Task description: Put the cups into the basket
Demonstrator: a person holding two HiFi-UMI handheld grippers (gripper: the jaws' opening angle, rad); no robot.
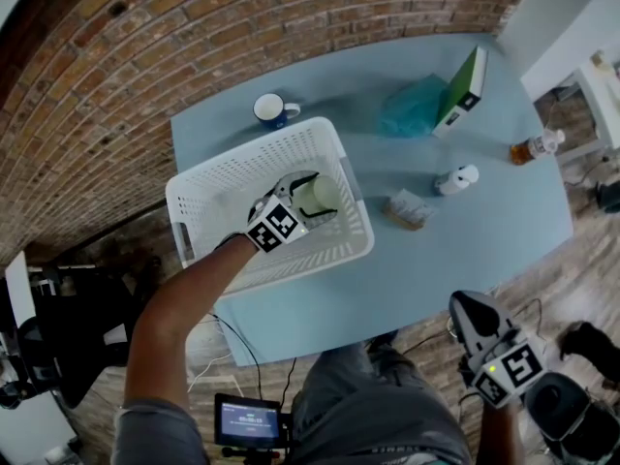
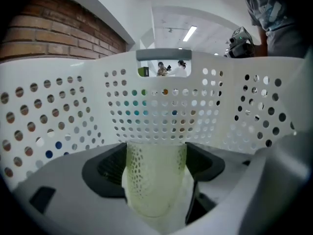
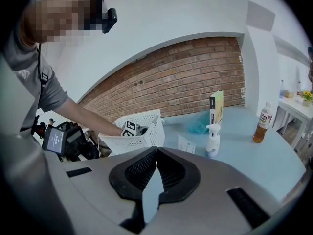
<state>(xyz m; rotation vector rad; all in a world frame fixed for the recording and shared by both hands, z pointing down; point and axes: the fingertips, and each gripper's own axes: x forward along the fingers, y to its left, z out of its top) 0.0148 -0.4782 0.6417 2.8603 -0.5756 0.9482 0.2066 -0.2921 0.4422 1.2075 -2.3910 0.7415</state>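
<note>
Inside the white perforated basket (image 1: pixel 208 177) on the blue table, my left gripper (image 1: pixel 312 199) is shut on a pale greenish cup (image 1: pixel 320 194). In the left gripper view the cup (image 2: pixel 155 180) stands between both dark pads and touches each, with the basket wall (image 2: pixel 161 111) just behind it. A blue mug (image 1: pixel 272 110) stands on the table behind the basket, near the brick wall. My right gripper (image 1: pixel 475 320) hangs off the table's near right corner, its jaws shut with nothing between them (image 3: pixel 156 175).
To the right of the basket are a teal bag (image 1: pixel 412 108), a leaning green-and-white box (image 1: pixel 465 90), a white spray bottle (image 1: pixel 455 178), a small packet (image 1: pixel 409 208) and a drink bottle (image 1: pixel 535 147). A brick wall borders the table's far left.
</note>
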